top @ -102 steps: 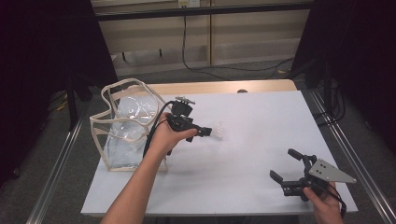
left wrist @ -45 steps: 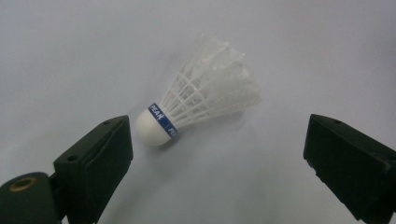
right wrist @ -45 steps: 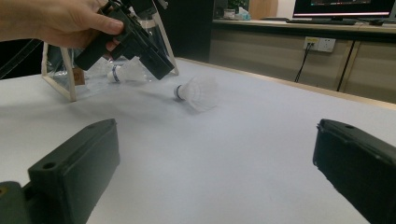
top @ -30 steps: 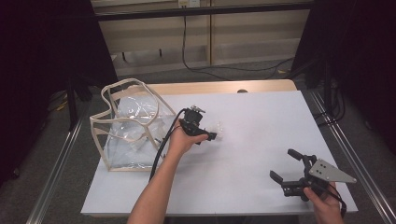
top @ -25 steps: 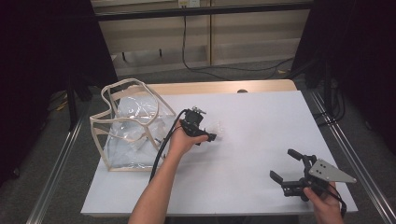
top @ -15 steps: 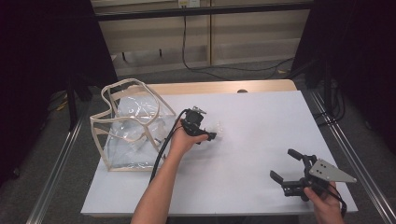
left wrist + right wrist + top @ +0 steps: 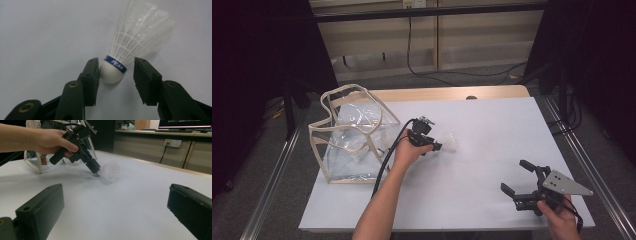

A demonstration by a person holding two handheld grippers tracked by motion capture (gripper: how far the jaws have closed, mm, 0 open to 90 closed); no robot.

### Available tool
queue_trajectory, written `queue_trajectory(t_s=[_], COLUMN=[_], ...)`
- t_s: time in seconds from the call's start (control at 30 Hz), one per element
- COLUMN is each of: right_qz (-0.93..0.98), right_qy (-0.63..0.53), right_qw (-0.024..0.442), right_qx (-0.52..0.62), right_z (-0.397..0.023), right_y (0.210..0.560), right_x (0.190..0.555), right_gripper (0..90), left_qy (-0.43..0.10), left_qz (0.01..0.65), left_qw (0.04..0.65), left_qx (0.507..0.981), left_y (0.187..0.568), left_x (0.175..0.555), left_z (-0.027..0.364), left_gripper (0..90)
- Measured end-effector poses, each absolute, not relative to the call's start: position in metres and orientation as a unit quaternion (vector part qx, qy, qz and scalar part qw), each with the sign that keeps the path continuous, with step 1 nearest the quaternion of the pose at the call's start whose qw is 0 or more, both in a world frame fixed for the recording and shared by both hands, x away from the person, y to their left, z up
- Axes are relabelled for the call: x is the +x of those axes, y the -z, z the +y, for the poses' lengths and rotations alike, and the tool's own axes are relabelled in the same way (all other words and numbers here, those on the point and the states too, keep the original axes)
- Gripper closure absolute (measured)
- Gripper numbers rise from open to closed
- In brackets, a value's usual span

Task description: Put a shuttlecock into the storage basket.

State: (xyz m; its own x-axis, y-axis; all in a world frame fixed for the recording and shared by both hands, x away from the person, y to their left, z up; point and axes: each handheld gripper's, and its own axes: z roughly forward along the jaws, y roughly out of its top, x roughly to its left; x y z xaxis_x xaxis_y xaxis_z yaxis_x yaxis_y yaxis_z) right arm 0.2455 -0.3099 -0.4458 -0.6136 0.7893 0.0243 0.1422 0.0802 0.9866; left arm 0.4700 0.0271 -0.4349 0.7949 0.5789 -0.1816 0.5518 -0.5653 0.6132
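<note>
White feathers fan out from a shuttlecock (image 7: 130, 52) lying on the tabletop (image 7: 492, 125) near the clear bag (image 7: 352, 140). The left claw (image 7: 116, 75) has just been closing around its round tip, one side touching, the other not yet. The right claw (image 7: 518, 181) is spread wide, holding nothing.

High cam above table (image 7: 492, 125) facing fwd/down, gripper cams low, close, both share shuttlecock (image 7: 135, 42)

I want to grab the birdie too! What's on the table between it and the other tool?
Nothing: in the high view only bare white table lies between the birdie and the right tool.
</note>
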Motion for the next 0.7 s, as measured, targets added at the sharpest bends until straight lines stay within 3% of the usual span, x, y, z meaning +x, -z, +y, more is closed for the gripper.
queue_trajectory(t_s=[0.33, 0.43, 0.5, 0.7], right_qz=[0.682, 0.682, 0.681, 0.682], right_qy=[-0.585, -0.586, -0.586, -0.585], right_qw=[0.276, 0.276, 0.277, 0.277], right_qx=[0.342, 0.340, 0.341, 0.341], right_z=[-0.310, -0.310, -0.310, -0.310], right_y=[0.446, 0.446, 0.446, 0.446], right_x=[0.246, 0.246, 0.246, 0.246], right_gripper=[0.8, 0.8, 0.8, 0.8], left_qy=[-0.024, -0.027, -0.013, 0.010], left_qz=[0.299, 0.298, 0.308, 0.323], left_qw=[0.340, 0.335, 0.337, 0.323], left_qx=[0.891, 0.893, 0.890, 0.890], left_y=[0.442, 0.444, 0.443, 0.438], left_x=[0.470, 0.470, 0.470, 0.466], left_z=[0.020, 0.020, 0.021, 0.021], left_gripper=[51.6, 55.9, 63.6, 65.5])
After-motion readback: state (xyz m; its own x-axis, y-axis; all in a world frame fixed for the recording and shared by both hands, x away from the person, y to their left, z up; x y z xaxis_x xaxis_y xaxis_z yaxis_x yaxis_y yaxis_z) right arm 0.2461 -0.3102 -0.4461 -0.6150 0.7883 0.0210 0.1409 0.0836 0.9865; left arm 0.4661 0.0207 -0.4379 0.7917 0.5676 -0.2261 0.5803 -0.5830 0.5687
